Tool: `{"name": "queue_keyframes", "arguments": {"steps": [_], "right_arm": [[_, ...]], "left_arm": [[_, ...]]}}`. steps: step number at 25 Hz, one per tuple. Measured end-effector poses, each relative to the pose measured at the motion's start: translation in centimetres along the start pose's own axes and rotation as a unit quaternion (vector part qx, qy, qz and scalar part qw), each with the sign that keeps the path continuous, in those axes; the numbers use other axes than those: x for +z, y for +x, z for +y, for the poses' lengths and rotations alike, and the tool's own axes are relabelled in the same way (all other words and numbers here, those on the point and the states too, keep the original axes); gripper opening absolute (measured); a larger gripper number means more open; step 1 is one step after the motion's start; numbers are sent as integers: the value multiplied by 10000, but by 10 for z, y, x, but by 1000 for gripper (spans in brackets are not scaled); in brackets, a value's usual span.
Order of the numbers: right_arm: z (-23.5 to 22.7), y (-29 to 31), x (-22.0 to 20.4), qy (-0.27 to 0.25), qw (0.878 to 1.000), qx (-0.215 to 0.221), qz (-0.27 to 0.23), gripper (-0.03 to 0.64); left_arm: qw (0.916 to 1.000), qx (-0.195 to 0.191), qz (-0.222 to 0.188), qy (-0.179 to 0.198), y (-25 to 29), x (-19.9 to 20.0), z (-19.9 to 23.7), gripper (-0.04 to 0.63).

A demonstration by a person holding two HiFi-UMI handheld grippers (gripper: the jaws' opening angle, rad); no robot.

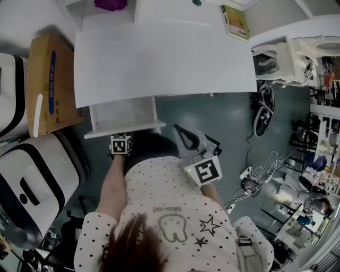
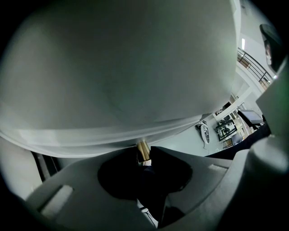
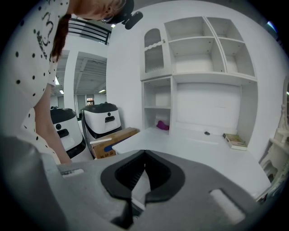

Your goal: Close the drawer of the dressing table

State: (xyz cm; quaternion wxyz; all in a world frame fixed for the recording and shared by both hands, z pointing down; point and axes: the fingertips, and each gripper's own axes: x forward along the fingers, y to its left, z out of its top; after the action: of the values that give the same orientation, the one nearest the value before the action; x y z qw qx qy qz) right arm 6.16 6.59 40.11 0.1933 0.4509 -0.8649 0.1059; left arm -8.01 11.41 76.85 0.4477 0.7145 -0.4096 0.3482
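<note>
The white dressing table (image 1: pixel 159 58) fills the top of the head view. Its drawer (image 1: pixel 123 114) stands pulled out under the table's left front edge, and its inside looks bare. My left gripper (image 1: pixel 121 139) points steeply down at the drawer front. In the left gripper view the white drawer front (image 2: pixel 117 67) fills the frame, and a small brass knob (image 2: pixel 143 149) sits pinched between the jaw tips of the left gripper (image 2: pixel 144 154). My right gripper (image 1: pixel 177 129) hangs to the right of the drawer, over the floor, shut on nothing (image 3: pixel 144 154).
A cardboard box (image 1: pixel 50 79) and two white machines (image 1: pixel 32 180) stand left of the drawer. A book (image 1: pixel 236 22) and a purple thing (image 1: pixel 110 4) lie at the back of the table. White furniture (image 1: pixel 281 58) and cables (image 1: pixel 255 170) are at the right.
</note>
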Motion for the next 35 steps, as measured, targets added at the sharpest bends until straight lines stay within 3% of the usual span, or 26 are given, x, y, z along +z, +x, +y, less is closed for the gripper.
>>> {"name": "queue_keyframes", "arguments": {"steps": [28, 35], "right_arm": [[-1, 11, 6, 169, 9998, -95, -61, -6], [-12, 12, 6, 174, 9998, 121, -62, -6]], "left_arm": [[9997, -88, 3, 220, 6, 28, 6, 95], [10000, 69, 8, -45, 6, 28, 6, 92]]}}
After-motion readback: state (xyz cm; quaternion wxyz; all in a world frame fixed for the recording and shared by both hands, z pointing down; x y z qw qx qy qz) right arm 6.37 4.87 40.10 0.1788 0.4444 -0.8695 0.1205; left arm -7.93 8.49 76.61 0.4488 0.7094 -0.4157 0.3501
